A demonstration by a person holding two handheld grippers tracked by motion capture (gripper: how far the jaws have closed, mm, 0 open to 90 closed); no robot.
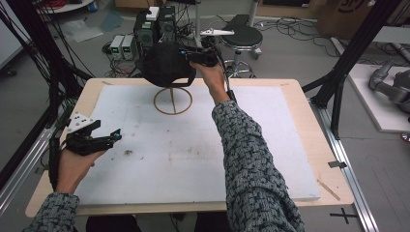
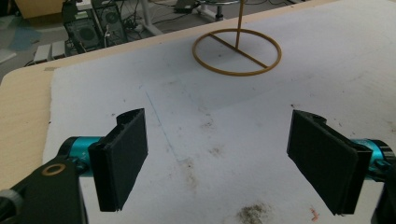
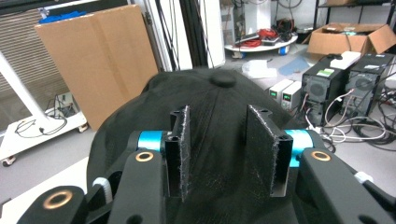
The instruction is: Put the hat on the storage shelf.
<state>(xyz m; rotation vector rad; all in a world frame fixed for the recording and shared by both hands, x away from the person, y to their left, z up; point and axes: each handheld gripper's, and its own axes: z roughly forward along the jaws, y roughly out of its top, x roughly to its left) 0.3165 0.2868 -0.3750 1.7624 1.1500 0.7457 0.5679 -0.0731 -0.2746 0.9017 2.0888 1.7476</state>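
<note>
Your right gripper (image 1: 193,57) pinches the black cap (image 1: 164,65) above the wooden stand (image 1: 172,100); your left gripper (image 1: 104,137) hovers spread, well apart.

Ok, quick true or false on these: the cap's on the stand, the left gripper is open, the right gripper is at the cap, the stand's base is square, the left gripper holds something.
1. The cap sits at the stand top: true.
2. Left gripper is open: true.
3. Right gripper is at the cap: true, jaws pinch its fabric.
4. Stand base is square: false, it is a ring.
5. Left gripper holds something: false, nothing is between its jaws.
</note>
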